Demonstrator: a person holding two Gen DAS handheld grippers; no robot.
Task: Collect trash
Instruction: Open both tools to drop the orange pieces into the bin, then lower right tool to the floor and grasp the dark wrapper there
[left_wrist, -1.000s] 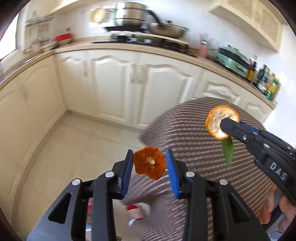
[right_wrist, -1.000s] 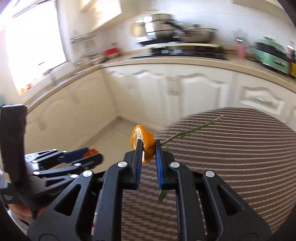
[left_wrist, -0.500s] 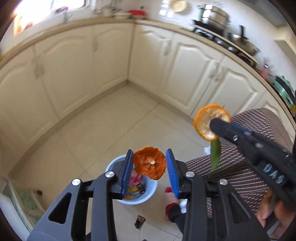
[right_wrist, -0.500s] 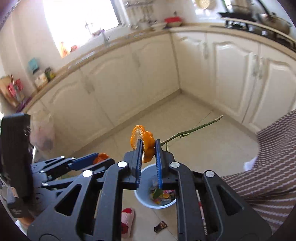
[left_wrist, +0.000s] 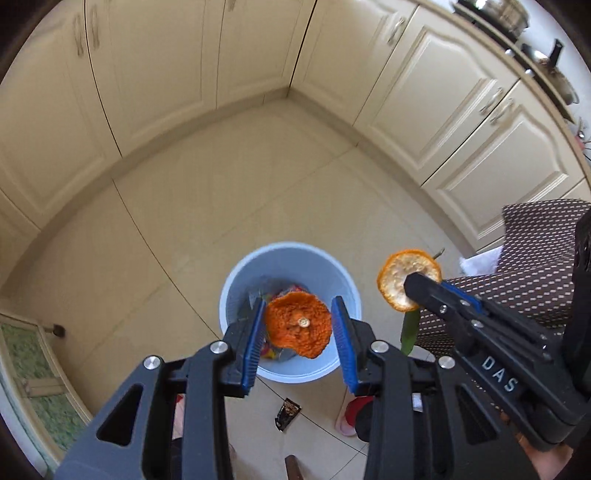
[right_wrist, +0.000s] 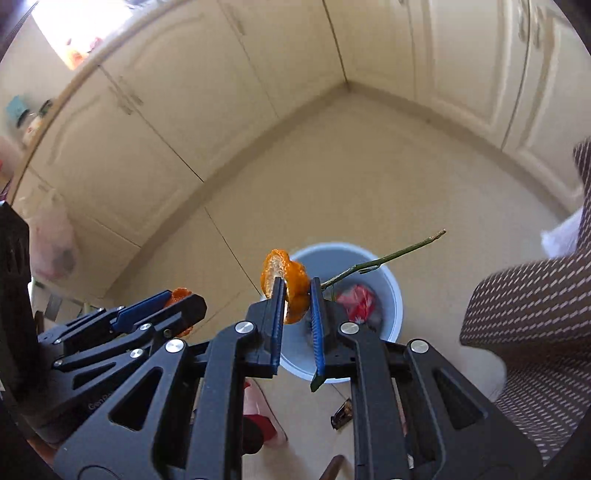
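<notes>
Orange peels ride above the blue waste bin (left_wrist: 229, 295): left hand-held gripper (left_wrist: 298, 325) pinches one, right hand-held gripper (right_wrist: 297, 302) another with its twig. Disposal step; next, release over the bin.

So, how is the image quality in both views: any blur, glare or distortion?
Left wrist view: sharp, strong fisheye bending the cabinets; orange peel crisp. Right wrist view: window glare at the upper left, slight softness on the bin.

The right gripper (right_wrist: 297, 295) pinches orange peel (right_wrist: 286, 282), seemingly stem-attached, above the blue bin (right_wrist: 391, 291).
</notes>
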